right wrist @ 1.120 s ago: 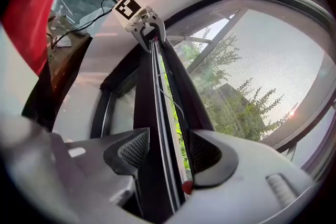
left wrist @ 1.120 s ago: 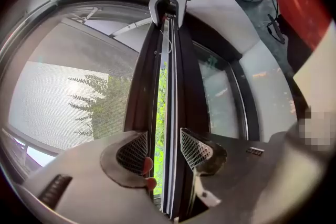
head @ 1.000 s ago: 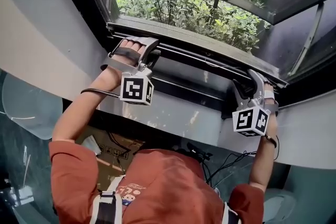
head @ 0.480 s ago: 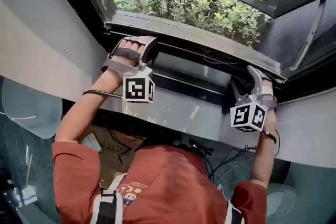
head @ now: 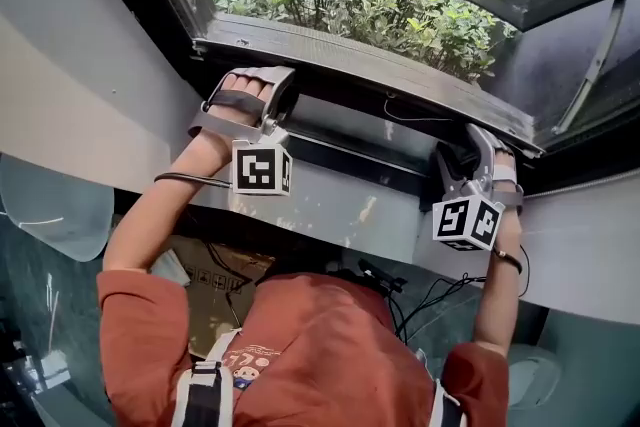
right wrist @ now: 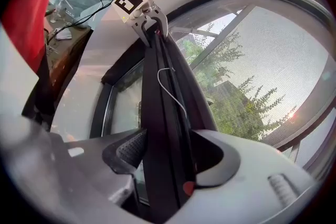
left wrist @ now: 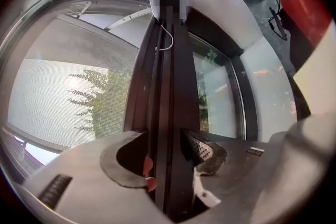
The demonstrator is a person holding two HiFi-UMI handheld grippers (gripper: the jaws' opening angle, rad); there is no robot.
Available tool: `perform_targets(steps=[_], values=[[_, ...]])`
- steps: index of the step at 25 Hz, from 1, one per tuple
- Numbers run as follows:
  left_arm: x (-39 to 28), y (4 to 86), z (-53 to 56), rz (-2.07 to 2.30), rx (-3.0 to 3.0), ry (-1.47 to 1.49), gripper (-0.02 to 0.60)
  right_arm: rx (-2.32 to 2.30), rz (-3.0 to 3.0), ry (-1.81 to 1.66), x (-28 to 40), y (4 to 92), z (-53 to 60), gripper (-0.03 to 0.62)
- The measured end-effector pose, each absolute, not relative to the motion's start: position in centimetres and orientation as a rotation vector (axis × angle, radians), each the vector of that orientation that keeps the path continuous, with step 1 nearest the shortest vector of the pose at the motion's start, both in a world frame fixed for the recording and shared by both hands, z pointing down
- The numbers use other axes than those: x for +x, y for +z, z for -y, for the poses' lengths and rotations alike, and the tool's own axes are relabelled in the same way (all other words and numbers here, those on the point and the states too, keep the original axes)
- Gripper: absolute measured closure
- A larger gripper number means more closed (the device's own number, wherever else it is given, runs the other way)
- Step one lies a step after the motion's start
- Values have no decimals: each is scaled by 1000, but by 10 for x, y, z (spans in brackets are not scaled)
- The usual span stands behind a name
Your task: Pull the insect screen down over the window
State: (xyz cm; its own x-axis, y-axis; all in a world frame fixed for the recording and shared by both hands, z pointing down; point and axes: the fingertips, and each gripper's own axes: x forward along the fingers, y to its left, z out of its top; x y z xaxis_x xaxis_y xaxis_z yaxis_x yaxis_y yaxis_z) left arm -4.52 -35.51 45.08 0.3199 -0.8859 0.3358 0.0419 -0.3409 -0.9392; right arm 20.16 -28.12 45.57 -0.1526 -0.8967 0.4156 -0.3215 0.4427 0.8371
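Head view: both arms stretch out to the window. The left gripper [head: 283, 93] and right gripper [head: 462, 153] each hold the dark screen bar [head: 370, 118], which runs side to side by the sill. Left gripper view: jaws pinch the bar, with mesh [left wrist: 63, 86] beside it. Right gripper view: jaws pinch it too.

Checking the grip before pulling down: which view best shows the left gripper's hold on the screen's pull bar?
The left gripper view: close up, the left gripper clamps the dark pull bar from both sides. The head view shows it from behind, jaws mostly covered; the right gripper view shows it small, far along the bar.
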Motion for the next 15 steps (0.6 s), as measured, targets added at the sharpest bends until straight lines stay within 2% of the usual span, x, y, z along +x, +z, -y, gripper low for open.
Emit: perform_targets(steps=[15], values=[[-44,451,354,-808,-1567,-1213,394,1131,1756,-709,200,456,274,324]])
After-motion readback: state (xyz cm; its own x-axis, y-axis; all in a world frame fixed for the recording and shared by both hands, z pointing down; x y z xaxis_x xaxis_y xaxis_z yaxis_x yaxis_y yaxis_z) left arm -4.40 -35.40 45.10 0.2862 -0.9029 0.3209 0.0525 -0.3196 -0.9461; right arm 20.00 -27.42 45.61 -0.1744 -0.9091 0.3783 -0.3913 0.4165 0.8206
